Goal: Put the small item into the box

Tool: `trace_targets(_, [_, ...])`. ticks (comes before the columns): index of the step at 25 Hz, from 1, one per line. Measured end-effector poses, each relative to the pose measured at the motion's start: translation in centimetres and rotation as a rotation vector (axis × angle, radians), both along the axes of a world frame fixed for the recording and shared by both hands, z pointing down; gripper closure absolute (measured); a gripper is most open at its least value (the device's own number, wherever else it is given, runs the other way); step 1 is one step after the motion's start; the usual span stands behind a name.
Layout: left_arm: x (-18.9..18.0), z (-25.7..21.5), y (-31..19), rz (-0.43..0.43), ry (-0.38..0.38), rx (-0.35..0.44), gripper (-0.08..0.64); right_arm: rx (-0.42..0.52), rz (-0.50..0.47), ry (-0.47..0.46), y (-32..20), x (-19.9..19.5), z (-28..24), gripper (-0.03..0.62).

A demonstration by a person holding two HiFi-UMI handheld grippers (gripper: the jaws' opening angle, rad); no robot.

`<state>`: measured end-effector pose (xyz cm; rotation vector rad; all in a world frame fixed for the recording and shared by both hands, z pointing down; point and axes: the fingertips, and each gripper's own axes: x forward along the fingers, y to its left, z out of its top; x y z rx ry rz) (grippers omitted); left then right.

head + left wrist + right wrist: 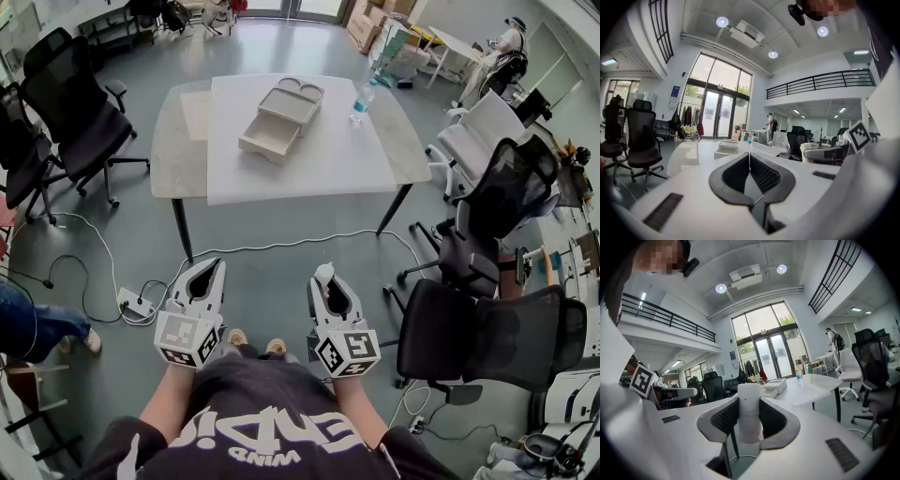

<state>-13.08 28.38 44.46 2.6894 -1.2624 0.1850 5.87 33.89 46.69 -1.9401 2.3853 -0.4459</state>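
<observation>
My right gripper (325, 278) is shut on a small white cylindrical item (749, 409), whose top sticks out past the jaw tips (324, 273). My left gripper (208, 272) is shut, its pads meeting with nothing between them (749, 165). Both grippers hang low in front of the person, well short of the table. The beige box (279, 118) lies open on the white table (347, 159) ahead, with its lid folded back; it also shows far off in the right gripper view as the box (774, 386) and in the left gripper view as the box (726, 147).
A clear water bottle (363, 97) stands on the table right of the box. Black office chairs (75, 103) stand at the left and several more chairs (487, 328) at the right. A power strip and cables (134, 302) lie on the floor near the left gripper. Another person's leg (37, 328) is at the far left.
</observation>
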Motion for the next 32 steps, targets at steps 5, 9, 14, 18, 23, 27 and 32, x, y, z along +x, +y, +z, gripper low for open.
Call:
trace_targets(5, [-0.1,0.2,-0.6,0.014,-0.006,0.006,0.548,0.014,-0.01,-0.016,-0.4,-0.5,0.0,0.445])
trace_targets(9, [-0.6,0.2,-1.1,0.027,-0.005,0.001,0.548,0.017,-0.003,-0.029,-0.5,-1.0,-0.2,0.445])
trace_targets(14, [-1.8,0.5,-1.7,0.056,-0.005,0.006,0.549,0.029,0.018,-0.033,-0.8,-2.3,-0.2,0.445])
trace_targets(18, [-2.4,1.1,-2.1,0.096,-0.009,0.013,0.548,0.037,0.039,-0.033,-0.8,-3.3,0.6,0.445])
trace_targets(23, [-2.7,1.5,-3.2,0.125,-0.004,0.015,0.548,0.042,0.057,-0.019,-1.3,-4.5,0.5,0.445])
trace_targets(27, [-2.9,1.7,-4.7,0.133,0.005,0.017,0.549,0.049,0.065,-0.011,-2.6,-5.0,0.7,0.445])
trace_targets(32, [-2.7,1.5,-7.0,0.137,0.011,0.025,0.549,0.05,0.075,-0.014,-4.8,-4.8,0.9,0.445])
